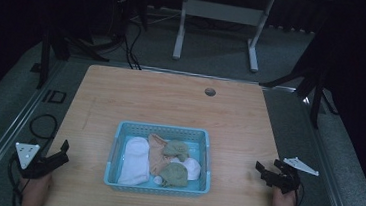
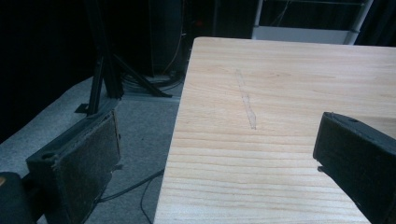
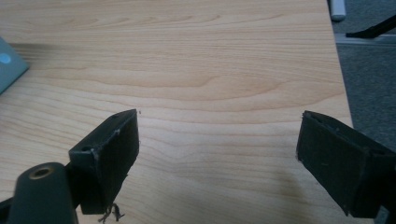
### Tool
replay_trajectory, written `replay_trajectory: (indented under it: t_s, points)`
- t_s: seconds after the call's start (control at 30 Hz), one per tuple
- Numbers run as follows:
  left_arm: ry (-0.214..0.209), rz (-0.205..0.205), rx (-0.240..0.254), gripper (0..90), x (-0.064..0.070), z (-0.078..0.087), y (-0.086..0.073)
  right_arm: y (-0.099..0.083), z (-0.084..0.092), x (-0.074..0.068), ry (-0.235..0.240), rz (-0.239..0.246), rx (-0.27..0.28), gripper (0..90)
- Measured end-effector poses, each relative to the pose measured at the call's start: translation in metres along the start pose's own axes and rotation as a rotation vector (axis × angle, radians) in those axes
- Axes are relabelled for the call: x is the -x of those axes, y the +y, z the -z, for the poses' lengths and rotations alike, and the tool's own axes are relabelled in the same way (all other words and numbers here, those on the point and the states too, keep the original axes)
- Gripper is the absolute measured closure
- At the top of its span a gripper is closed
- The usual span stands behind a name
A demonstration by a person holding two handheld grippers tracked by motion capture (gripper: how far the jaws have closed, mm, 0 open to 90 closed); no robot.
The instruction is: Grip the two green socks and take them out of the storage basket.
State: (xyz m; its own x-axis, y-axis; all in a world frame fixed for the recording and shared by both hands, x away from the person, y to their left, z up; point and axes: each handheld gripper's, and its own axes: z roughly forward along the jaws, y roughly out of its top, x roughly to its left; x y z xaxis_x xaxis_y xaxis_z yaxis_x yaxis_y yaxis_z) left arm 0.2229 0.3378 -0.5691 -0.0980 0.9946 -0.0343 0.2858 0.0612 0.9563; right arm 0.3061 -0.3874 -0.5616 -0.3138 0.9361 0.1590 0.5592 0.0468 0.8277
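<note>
Near the tabletop's [image 1: 171, 102] front edge, a blue basket [image 1: 116, 150] holds bunched socks [image 1: 158, 161].
The left gripper [image 1: 55, 158] and right gripper [image 1: 268, 171] flank it at the front corners, fingers apart and empty; a careless grab could likely drag several tangled socks out together.

Two hands reach in from the bottom edge, well apart. The left hand [image 1: 35, 188] holds the left claw [image 1: 63, 151], jaws spread wide. The right hand [image 1: 282, 204] holds the right claw [image 1: 261, 171], jaws also spread wide.
</note>
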Motion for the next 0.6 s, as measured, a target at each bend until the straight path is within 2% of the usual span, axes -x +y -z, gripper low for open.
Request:
replay_trajectory:
  t_s: [0.3, 0.47, 0.6]
  points:
    - [0.002, -0.005, -0.005, 0.4, 0.0004, -0.0001, 0.0000, 0.0007, -0.0017, 0.0004, 0.022, 0.007, -0.021, 12.6]
    - [0.000, -0.003, -0.008, 0.4, 0.0000, -0.0001, 0.0000, 0.0010, -0.0023, 0.0002, 0.011, 0.008, -0.035, 12.6]
    - [-0.009, 0.002, -0.003, 0.4, -0.0006, 0.0001, 0.0000, 0.0017, -0.0041, 0.0002, 0.035, 0.021, -0.053, 12.0]
